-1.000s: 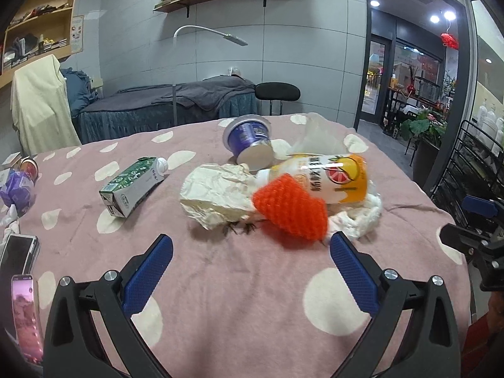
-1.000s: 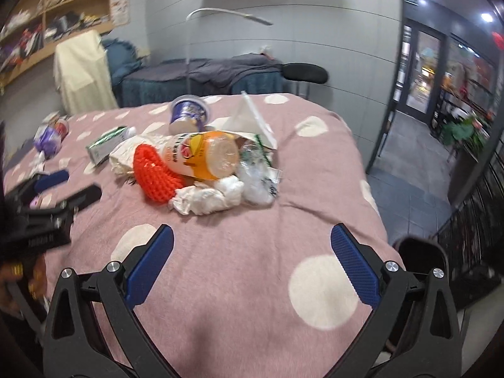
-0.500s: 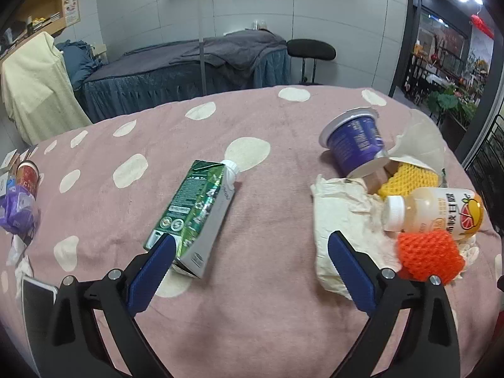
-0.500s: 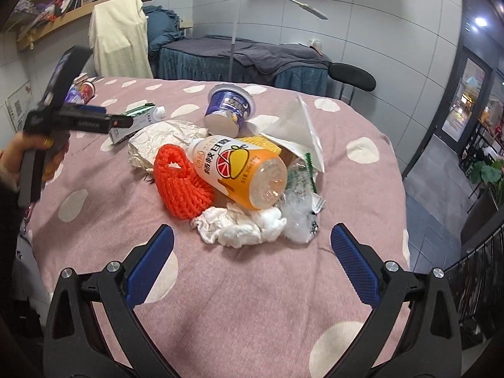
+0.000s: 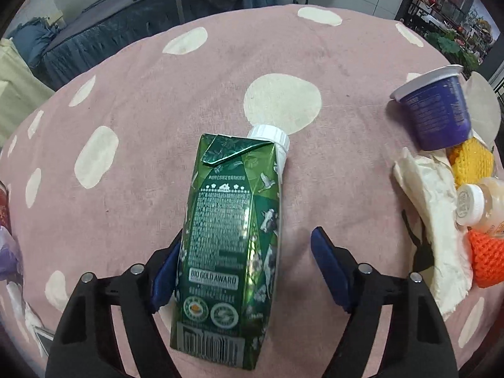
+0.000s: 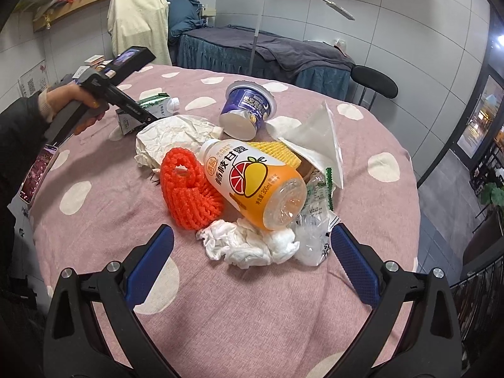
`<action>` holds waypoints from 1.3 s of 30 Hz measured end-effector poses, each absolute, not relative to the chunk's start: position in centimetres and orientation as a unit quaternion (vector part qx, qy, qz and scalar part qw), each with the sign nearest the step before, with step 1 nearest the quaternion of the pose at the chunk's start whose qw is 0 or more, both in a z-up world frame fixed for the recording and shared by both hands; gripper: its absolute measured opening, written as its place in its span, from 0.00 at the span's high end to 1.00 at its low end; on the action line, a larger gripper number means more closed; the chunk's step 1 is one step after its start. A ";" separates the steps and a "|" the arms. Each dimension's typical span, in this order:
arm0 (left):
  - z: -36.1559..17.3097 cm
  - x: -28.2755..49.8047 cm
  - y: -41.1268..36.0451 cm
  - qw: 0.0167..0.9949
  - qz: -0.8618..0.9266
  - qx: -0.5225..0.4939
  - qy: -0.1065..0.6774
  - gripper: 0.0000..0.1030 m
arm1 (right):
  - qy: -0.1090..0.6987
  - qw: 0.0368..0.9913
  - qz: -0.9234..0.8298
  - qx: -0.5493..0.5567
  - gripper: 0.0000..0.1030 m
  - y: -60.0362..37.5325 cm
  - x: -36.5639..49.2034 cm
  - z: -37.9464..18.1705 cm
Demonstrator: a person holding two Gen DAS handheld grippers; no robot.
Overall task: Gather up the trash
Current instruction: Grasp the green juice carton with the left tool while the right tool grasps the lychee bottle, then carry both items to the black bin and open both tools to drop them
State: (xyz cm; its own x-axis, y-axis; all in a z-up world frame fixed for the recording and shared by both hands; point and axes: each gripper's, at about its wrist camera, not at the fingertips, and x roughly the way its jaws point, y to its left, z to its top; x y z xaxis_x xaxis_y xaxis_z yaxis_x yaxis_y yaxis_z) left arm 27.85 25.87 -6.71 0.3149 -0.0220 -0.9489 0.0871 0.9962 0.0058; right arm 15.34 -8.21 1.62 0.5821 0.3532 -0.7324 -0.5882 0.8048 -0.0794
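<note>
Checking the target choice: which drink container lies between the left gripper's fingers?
The green milk carton, lying flat with the left gripper open around it; the orange juice bottle and purple cup lie apart in the pile.

Glossy foil-sheen green carton (image 5: pixel 230 245) with a smooth white plastic cap (image 5: pixel 269 135), lying on matt, napped pink cloth (image 5: pixel 151 132). Right of it: crinkled paper (image 6: pixel 171 134), knobbly orange foam net (image 6: pixel 189 192), shiny clear plastic bottle (image 6: pixel 255 186), crumpled soft tissue (image 6: pixel 249 245).

The green carton (image 5: pixel 231 242) says "BIO GOLD AWARD" in a box near its bottom, above a barcode, and the orange bottle (image 6: pixel 255 182) says "300ml" in small print beside big Chinese letters.
</note>
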 end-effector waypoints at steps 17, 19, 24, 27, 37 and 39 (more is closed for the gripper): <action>-3.8 20.3 23.7 0.866 -0.023 -0.078 0.493 0.54 | 0.377 0.777 0.319 -0.391 0.18 -1.2 21.5 0.4; -3.1 18.7 23.4 0.878 -0.013 -0.081 0.472 0.54 | 0.383 0.754 0.321 -0.427 0.18 -0.2 22.2 -0.4; -1.6 14.7 22.2 0.898 -0.002 -0.105 0.427 0.54 | 0.397 0.711 0.317 -0.486 0.25 1.7 23.4 -2.6; -1.4 14.4 21.6 0.902 -0.005 -0.116 0.415 0.54 | 0.408 0.695 0.316 -0.500 0.37 2.3 23.6 -3.8; 0.7 12.1 19.9 0.919 -0.008 -0.134 0.372 0.54 | 0.382 0.736 0.319 -0.459 0.41 0.4 22.0 -2.1; 1.5 11.6 19.1 0.923 -0.015 -0.133 0.361 0.54 | 0.377 0.751 0.318 -0.439 0.41 -0.4 21.6 -1.5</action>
State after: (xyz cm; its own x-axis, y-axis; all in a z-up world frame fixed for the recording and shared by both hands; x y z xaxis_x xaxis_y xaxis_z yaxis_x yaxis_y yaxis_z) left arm 11.56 19.11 1.48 0.7383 -0.1240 -0.6629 -0.0682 0.9642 -0.2563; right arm 21.64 -0.44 -1.53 0.5129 0.1473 -0.8457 -0.8090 0.4126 -0.4187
